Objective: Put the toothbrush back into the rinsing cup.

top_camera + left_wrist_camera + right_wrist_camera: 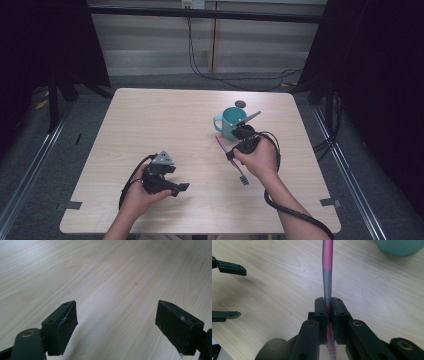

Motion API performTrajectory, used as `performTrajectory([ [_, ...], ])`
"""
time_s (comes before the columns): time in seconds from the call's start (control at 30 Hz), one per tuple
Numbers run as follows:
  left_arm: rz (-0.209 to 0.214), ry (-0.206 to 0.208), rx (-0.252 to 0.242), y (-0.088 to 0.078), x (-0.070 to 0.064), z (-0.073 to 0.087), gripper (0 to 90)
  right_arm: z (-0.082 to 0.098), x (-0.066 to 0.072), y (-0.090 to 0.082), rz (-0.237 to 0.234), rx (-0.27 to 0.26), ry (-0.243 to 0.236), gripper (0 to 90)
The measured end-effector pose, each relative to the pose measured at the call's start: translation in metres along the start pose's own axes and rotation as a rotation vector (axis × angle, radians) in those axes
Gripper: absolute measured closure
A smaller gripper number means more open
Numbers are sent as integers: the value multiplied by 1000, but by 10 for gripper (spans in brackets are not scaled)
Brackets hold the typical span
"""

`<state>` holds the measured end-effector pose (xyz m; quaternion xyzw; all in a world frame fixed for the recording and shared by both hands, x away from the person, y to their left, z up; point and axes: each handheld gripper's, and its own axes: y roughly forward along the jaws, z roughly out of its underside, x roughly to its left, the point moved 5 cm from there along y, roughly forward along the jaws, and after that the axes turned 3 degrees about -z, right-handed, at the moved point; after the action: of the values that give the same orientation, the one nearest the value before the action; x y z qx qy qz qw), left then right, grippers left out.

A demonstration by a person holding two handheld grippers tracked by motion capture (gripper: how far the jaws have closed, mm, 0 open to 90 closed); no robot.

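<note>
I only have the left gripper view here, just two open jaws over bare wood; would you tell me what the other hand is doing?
Observer: The right hand-held gripper is shut on a pink and grey toothbrush, clamped on its handle.
Operator: Thanks. Is anything else on the table?
Observer: A teal mug stands just beyond the right hand-held gripper, handle toward the table's left.
Operator: Is the toothbrush in the mug?
Observer: No, in the high view it is outside the mug, with the bristle end toward the person.
Operator: And where is my gripper relative to that?
Observer: The left hand-held gripper is near the table's front edge, apart from the mug and toothbrush.
</note>
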<state>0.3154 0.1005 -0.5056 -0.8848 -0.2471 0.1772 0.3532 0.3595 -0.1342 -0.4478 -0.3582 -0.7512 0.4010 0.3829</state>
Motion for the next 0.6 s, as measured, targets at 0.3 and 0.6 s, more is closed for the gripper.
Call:
performTrajectory([
  [0.3, -6, -6, -15, -4, 1, -4, 193, 0, 8, -4, -22, -5, -20, 849],
  [0.6, -49, -18, -34, -13, 12, -15, 209, 2, 15, -4, -40, -11, -49, 849],
])
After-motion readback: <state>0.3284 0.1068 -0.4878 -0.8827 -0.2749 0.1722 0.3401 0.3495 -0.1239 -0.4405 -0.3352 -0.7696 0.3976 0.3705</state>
